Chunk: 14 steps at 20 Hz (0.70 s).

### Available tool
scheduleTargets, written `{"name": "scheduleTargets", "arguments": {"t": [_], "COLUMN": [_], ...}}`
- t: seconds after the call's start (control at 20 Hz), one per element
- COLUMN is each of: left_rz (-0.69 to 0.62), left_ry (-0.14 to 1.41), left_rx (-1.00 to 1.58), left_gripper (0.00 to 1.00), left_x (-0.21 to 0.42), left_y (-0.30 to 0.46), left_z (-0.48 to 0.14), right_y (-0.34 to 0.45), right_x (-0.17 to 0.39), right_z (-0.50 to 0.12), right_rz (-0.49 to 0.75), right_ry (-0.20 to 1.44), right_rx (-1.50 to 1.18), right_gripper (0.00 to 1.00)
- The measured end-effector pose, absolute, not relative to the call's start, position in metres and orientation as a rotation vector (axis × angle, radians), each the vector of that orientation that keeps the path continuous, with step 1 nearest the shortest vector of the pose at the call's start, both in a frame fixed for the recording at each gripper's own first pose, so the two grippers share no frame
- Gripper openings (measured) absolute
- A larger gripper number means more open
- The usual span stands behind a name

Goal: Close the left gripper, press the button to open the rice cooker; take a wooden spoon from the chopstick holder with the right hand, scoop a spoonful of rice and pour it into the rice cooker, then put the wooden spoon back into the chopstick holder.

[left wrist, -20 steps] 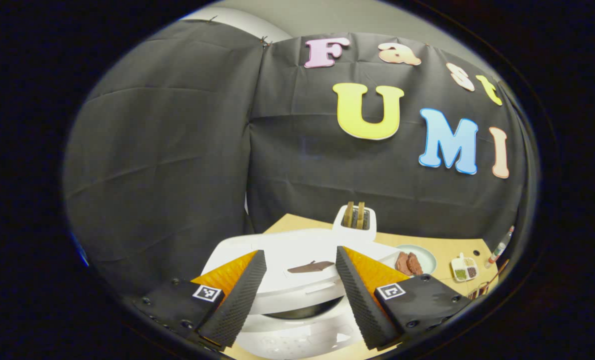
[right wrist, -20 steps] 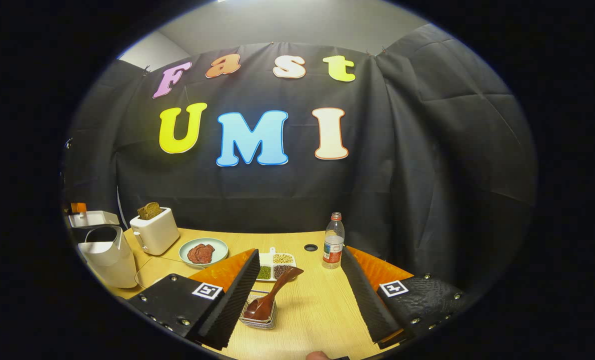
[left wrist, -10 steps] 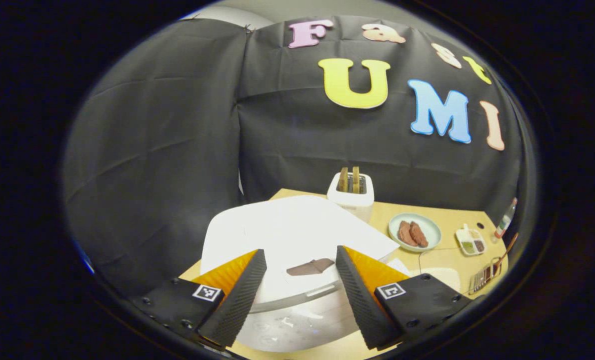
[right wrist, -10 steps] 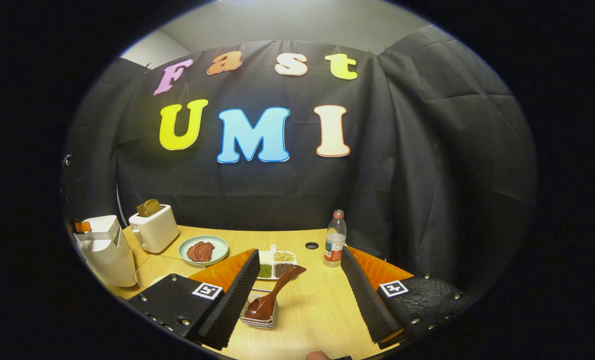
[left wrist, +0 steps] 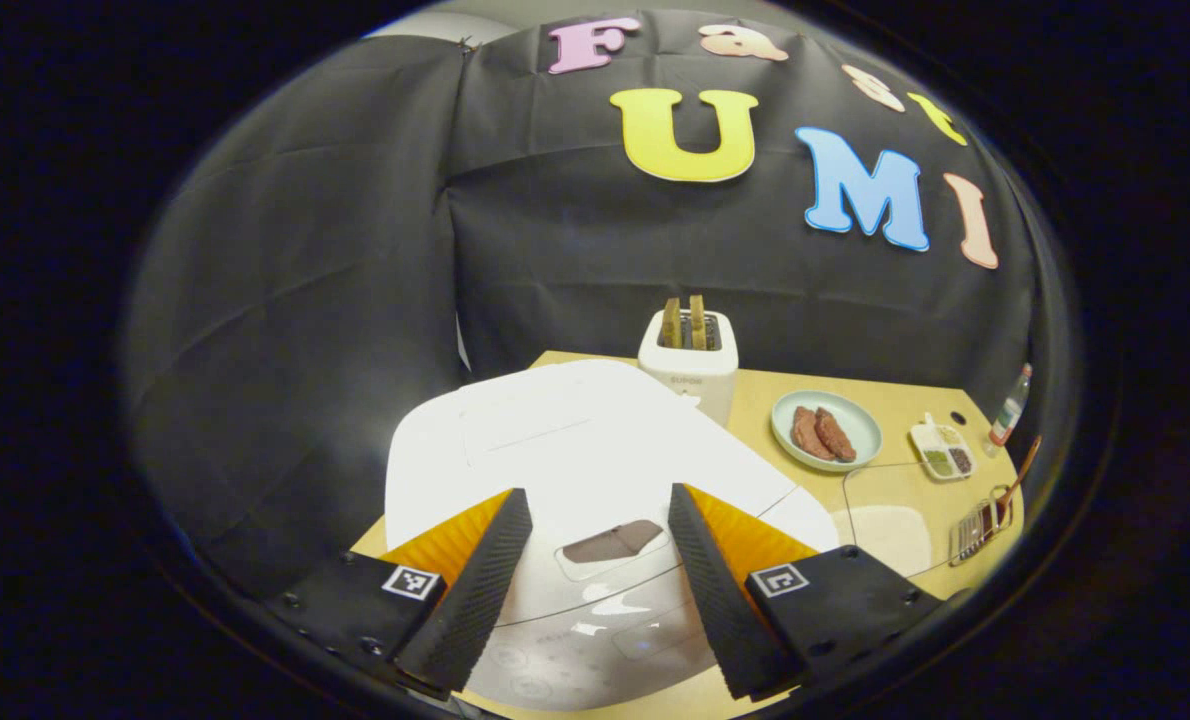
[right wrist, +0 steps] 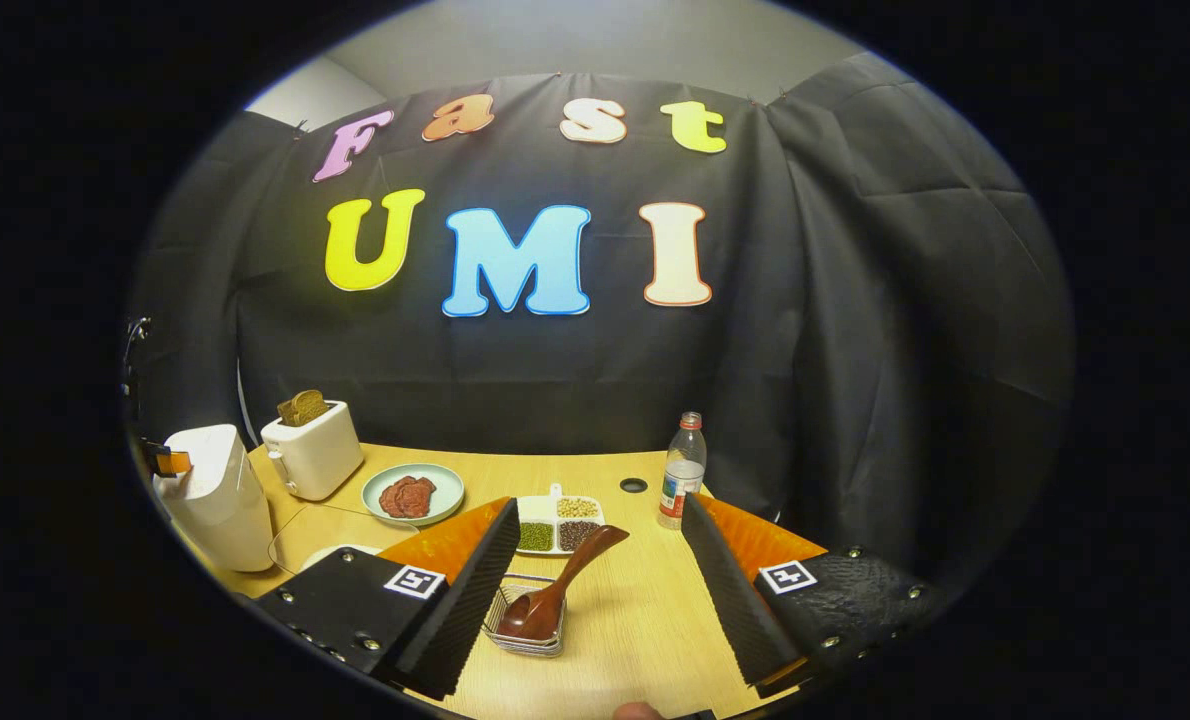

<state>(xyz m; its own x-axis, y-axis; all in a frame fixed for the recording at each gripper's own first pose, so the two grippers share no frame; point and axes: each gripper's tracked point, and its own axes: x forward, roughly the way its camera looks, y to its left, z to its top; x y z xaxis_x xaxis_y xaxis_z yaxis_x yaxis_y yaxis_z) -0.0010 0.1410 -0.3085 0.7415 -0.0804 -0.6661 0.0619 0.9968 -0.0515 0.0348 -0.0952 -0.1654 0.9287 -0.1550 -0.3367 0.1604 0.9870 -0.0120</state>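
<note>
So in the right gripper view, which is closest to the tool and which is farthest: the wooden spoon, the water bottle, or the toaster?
From the right tool, nearest first:
1. Wooden spoon, leaning in the wire holder between the tool's fingers.
2. Water bottle, farther back on the table, slightly right.
3. Toaster, far back on the left, beside the rice cooker.

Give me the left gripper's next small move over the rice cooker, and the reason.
Probably shut the left gripper first. It hangs open above the closed white rice cooker, its fingers spread to either side of the dark lid button. Closed fingers would likely press that button more cleanly.
</note>
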Motion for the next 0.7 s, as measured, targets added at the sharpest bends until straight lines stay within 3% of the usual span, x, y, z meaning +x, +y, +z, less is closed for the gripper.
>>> {"name": "scheduleTargets", "arguments": {"t": [0.35, 0.4, 0.55, 0.6, 0.7], "left_rz": [-0.125, -0.131, -0.131, -0.132, -0.128], "left_ry": [0.653, 0.626, 0.481, 0.435, 0.363], "left_rx": [0.029, 0.01, 0.005, 0.007, -0.001], "left_gripper": [1.0, 0.96, 0.99, 0.94, 0.99], "left_x": [-0.019, -0.02, -0.02, -0.024, -0.031], "left_y": [0.128, 0.123, 0.122, 0.123, 0.121], "left_z": [-0.298, -0.286, -0.239, -0.222, -0.191], "right_y": [-0.079, -0.076, -0.065, -0.06, -0.05], "right_x": [0.044, 0.045, 0.043, 0.042, 0.037], "right_z": [-0.151, -0.147, -0.129, -0.124, -0.113], "right_rz": [-0.124, -0.118, -0.099, -0.09, -0.074], "right_ry": [0.313, 0.305, 0.269, 0.257, 0.23], "right_rx": [0.041, 0.044, 0.048, 0.054, 0.07], "right_gripper": [0.98, 0.98, 0.98, 0.98, 0.98]}}
